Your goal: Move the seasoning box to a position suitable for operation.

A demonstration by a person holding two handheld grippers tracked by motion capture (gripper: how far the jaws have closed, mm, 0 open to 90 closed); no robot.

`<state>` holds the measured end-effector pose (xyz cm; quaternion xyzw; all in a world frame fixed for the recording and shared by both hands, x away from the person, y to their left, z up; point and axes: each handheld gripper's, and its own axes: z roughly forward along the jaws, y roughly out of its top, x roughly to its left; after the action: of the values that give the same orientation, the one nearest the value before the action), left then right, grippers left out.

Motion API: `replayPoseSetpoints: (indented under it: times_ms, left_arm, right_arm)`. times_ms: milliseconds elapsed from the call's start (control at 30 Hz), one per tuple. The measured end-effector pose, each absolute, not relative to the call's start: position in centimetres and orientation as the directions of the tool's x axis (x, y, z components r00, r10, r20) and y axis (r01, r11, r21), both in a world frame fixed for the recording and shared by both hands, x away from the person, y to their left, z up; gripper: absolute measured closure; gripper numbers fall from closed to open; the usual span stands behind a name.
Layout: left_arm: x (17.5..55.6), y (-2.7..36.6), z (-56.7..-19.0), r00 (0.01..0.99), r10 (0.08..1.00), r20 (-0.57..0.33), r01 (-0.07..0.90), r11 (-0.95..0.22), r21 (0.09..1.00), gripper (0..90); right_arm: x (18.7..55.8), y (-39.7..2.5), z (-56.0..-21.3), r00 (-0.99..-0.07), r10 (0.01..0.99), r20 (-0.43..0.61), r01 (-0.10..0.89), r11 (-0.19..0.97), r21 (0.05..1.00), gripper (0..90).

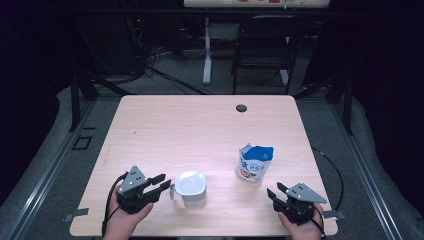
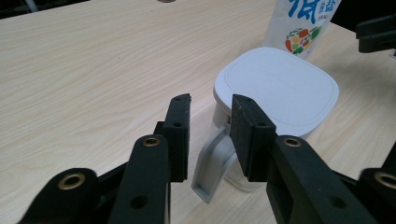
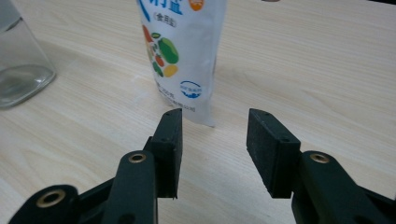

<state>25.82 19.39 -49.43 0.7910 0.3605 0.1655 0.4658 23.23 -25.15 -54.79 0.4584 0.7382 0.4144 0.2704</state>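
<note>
Two tools flank a lidded jug and a pouch on the tabletop.

High view: the left tool (image 1: 161, 182) sits with its tips just beside the white-lidded jug (image 1: 191, 188), and the right tool (image 1: 274, 192) rests near the tabletop (image 1: 200, 125) front edge, below the blue-and-white pouch (image 1: 255, 162), which stands upright to the jug's right. Left gripper view: the left tool (image 2: 210, 121) has its jaws apart — the jug's handle (image 2: 212, 168) lies in the gap between them, untouched, with the jug's lid (image 2: 278, 86) behind and the pouch (image 2: 306, 25) beyond. Right gripper view: the right tool (image 3: 215, 135) is spread wide and empty, pointing at the pouch (image 3: 182, 56) — close, not touching; the jug's clear wall (image 3: 21, 65) is at the left edge.
</note>
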Motion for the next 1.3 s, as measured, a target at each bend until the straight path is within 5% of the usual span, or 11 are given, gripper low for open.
replayPoseSetpoints:
  times_ms: [200,733,1300]
  left_arm:
    - [26.0,19.3,-49.1,0.682,0.726,-0.086,0.426,-0.299,0.853,66.7]
    - [26.4,18.4,-47.8,0.733,0.676,-0.077,0.408,-0.347,0.845,88.6]
    - [27.3,16.2,-47.6,0.778,0.626,-0.061,0.421,-0.447,0.789,90.0]
  right_arm:
    - [23.2,-24.6,-54.7,-0.450,0.892,-0.032,0.465,0.265,0.845,61.5]
    - [23.1,-24.1,-54.5,-0.455,0.890,-0.035,0.485,0.281,0.828,84.8]
    - [22.9,-24.0,-54.4,-0.475,0.879,-0.036,0.483,0.295,0.825,90.0]
